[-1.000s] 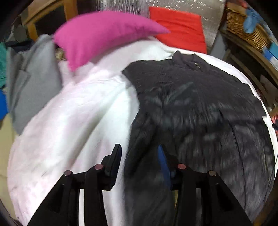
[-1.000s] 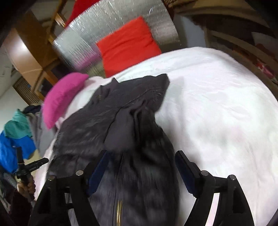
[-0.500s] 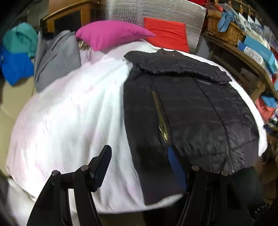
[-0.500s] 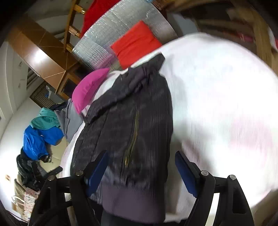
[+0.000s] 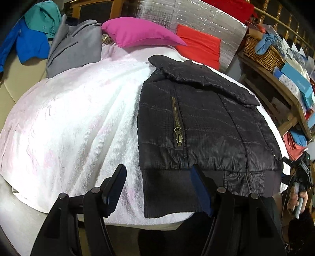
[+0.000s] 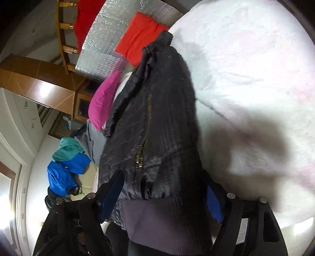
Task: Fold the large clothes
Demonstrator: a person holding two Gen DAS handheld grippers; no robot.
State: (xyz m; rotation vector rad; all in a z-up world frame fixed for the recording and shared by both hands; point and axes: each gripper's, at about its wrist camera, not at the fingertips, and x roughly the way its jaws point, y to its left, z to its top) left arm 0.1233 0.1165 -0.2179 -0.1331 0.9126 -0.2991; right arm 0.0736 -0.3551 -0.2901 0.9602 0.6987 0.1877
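A black quilted jacket (image 5: 206,126) lies flat on the white blanket (image 5: 74,118), sleeves folded across its top, brass pocket zip (image 5: 178,126) showing. My left gripper (image 5: 158,187) stands open at the near edge, over the left end of the ribbed hem (image 5: 167,193); the hem lies between its fingers and they do not press it. In the right wrist view the jacket (image 6: 157,118) runs away from me. My right gripper (image 6: 162,197) straddles the hem's other end (image 6: 157,220). Its jaws are closing with the fabric between them, and the pads do not grip it.
A pink pillow (image 5: 137,33), a red cushion (image 5: 198,45) and a silver foil panel (image 5: 196,17) stand at the far side. Grey, teal and blue clothes (image 5: 72,47) are piled at the far left. Cluttered wooden shelves with a basket (image 5: 263,53) line the right. A hand with a black device (image 5: 297,177) shows beside the hem.
Both views have pulled back from the jacket's middle to its near hem. The left jaws have widened. The right gripper has sunk, rolled and narrowed a little around the hem.
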